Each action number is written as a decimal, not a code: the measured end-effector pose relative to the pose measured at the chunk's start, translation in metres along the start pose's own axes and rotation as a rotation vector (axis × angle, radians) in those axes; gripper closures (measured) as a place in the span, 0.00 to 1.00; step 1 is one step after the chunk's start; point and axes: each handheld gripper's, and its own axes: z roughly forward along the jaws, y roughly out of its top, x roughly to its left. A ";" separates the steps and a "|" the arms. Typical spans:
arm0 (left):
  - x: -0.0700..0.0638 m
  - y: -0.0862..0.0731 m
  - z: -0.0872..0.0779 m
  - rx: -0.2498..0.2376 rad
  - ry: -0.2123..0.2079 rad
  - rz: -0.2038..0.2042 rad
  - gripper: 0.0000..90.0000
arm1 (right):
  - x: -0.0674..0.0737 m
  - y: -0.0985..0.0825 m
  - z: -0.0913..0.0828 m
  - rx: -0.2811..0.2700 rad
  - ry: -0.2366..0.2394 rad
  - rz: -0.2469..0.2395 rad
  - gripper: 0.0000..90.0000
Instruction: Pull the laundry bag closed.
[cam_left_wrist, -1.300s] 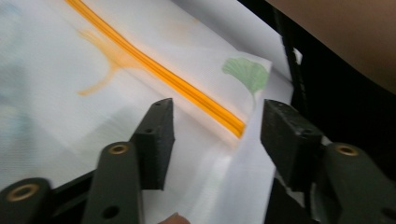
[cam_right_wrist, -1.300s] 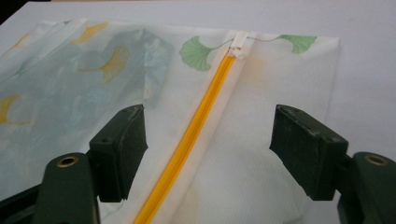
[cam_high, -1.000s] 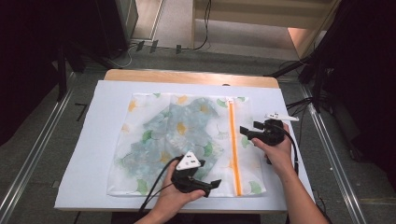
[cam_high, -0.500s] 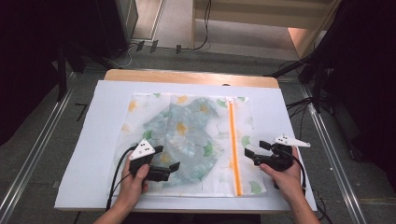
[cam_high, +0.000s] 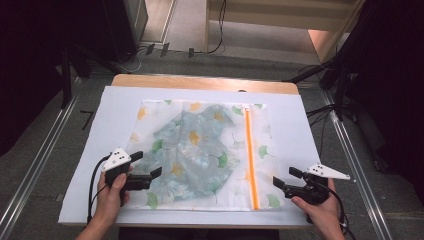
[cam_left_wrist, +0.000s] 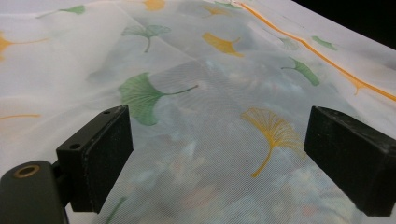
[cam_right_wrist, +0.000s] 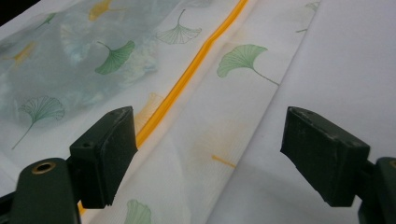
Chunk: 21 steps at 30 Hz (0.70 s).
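- While both pairs of fingers are standing wide apart with nothing gripped between them, the left gripper (cam_high: 148, 176) is hovering over the near left part of the white mesh zip bag printed with green and yellow ginkgo leaves (cam_high: 200, 150), and the right gripper (cam_high: 285, 180) is sitting just beside the bag's near right corner.
- The right gripper's fingers (cam_right_wrist: 109, 154) have just been opening a little further; under the gap between them the bag's right hem and bare sheet are lying, not clamped.
- In the left gripper view the black fingers (cam_left_wrist: 100, 156) are framing a green leaf and a yellow leaf of the mesh, with a blue-grey patterned cloth (cam_left_wrist: 219, 88) showing dimly through the fabric.
- The bag is lying flat in the middle of the bench, its orange zip (cam_high: 251, 160) running from the far edge to the near edge along the right side.
- In the right gripper view the zip is passing just beside the left finger.
- A white sheet (cam_high: 115, 110) is covering the wooden bench (cam_high: 200, 82) under the bag.
- The person's hands are holding the grippers at the near edge, well apart from each other.
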 end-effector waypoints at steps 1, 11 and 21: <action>0.003 -0.001 -0.004 0.000 0.004 0.004 0.09 | -0.001 -0.001 -0.003 -0.001 -0.001 0.004 0.20; 0.029 -0.012 -0.041 -0.011 0.088 -0.031 0.09 | -0.019 -0.014 -0.028 -0.020 -0.043 0.018 0.21; 0.050 -0.017 -0.055 -0.025 0.143 -0.120 0.09 | -0.020 -0.015 -0.027 -0.019 -0.068 0.014 0.22</action>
